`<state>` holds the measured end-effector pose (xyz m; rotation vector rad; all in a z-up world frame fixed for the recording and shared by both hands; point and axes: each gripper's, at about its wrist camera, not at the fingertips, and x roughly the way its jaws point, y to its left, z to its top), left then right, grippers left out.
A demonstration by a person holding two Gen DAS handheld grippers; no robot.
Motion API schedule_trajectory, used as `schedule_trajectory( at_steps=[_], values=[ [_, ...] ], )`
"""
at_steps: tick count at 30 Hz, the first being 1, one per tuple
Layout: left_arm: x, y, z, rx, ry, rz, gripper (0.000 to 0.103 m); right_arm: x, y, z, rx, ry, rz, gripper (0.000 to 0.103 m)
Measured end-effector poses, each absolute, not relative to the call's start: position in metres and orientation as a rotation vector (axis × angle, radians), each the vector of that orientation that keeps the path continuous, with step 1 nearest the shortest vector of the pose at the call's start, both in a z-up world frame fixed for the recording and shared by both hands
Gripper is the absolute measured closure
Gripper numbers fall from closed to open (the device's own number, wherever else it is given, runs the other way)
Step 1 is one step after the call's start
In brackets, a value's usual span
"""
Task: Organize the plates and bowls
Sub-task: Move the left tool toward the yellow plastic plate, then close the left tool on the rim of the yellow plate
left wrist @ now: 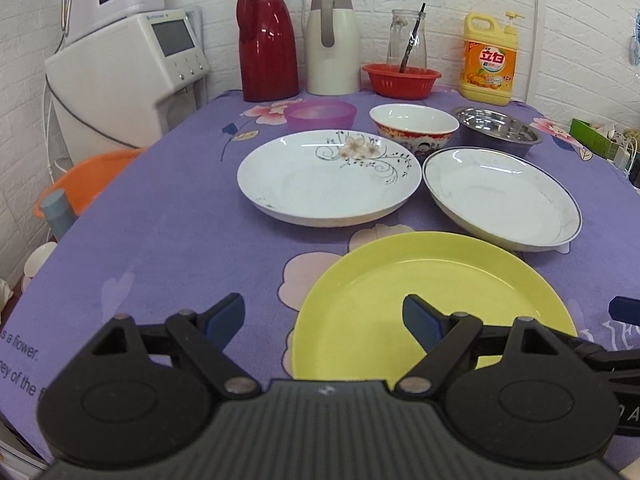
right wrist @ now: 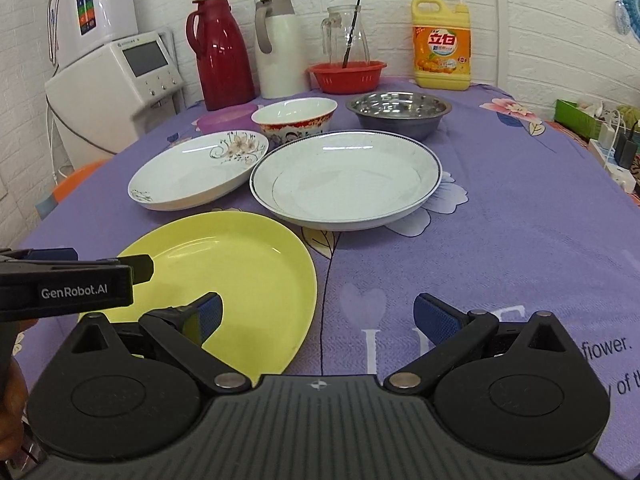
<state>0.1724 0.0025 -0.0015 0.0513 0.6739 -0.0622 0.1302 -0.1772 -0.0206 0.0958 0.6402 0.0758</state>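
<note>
The left gripper [left wrist: 323, 322] is spread wide, with nothing between its fingers, above the near rim of the yellow plate [left wrist: 436, 300]; two white plates [left wrist: 328, 176] lie beyond.

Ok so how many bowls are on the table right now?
3, in a row behind the plates: purple bowl on the left, red-patterned white bowl in the middle, steel bowl on the right. None looks hidden.

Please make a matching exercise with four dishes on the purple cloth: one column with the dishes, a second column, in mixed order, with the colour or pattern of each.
Dishes:
1. nearest plate
2. left plate
3. right plate
4. middle bowl

Descriptions:
A. white with a thin blue rim line
B. plain yellow
C. white inside, red band outside
D. white with a flower drawing

Pairs: 1-B, 2-D, 3-A, 4-C
</note>
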Motion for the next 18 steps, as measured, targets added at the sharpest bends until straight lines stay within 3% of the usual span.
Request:
schedule_trajectory(
  at_steps=[18],
  values=[
    [0.207,0.012,-0.015,0.018,0.762,-0.103,0.018,0.17,-0.161,-0.031,0.028,0.696,0.051,0.0]
  ],
)
